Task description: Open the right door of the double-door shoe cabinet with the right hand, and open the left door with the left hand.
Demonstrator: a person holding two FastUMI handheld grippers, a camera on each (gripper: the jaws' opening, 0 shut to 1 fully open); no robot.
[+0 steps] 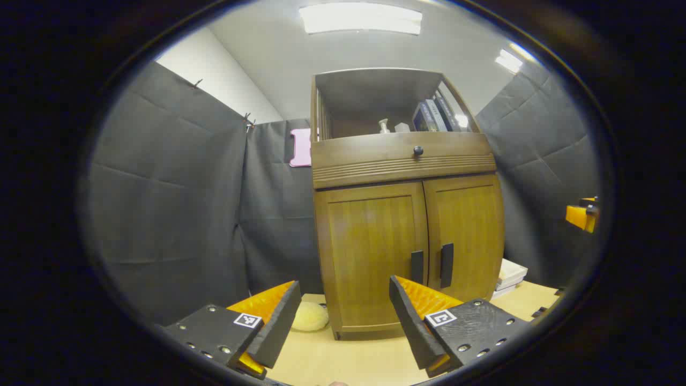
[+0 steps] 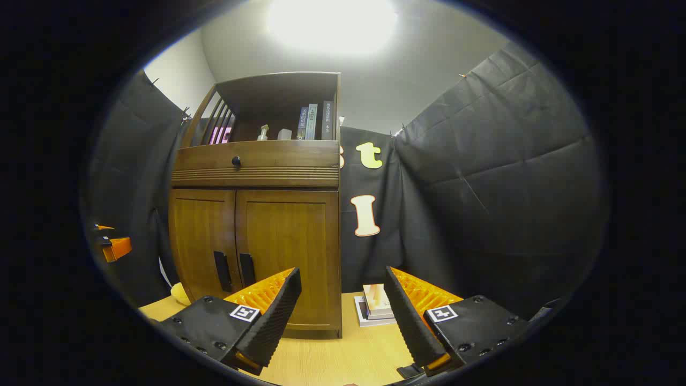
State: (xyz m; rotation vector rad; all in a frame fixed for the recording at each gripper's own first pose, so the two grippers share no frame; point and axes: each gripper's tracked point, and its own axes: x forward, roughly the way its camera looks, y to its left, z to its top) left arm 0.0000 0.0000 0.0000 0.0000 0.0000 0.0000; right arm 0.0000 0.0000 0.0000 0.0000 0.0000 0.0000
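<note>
Left gripper view has my left gripper low in front, its two fingers spread wide with nothing between them, hovering over the pale wooden table. Ahead stands the shoe cabinet, brown wood, resting on that table. Both of its doors are closed. The left door and the right door meet near the middle, and each carries a dark upright handle: the left handle and the right handle sit just beside each other along the seam. My fingers are well short of them and touch neither. Above the doors runs a drawer front with a small dark knob, and above that an open shelf holds a few books leaning at the right side. A yellowish soft lump lies on the table by the cabinet's left foot. A stack of white books lies flat on the table at the cabinet's right. Far to the right edge I catch an orange bit of my other tool.

From the right gripper view, my right gripper is also spread apart and empty, held above the table. The cabinet stands to the left of it there, doors shut, the two handles low near the seam, apart from my fingers.
</note>
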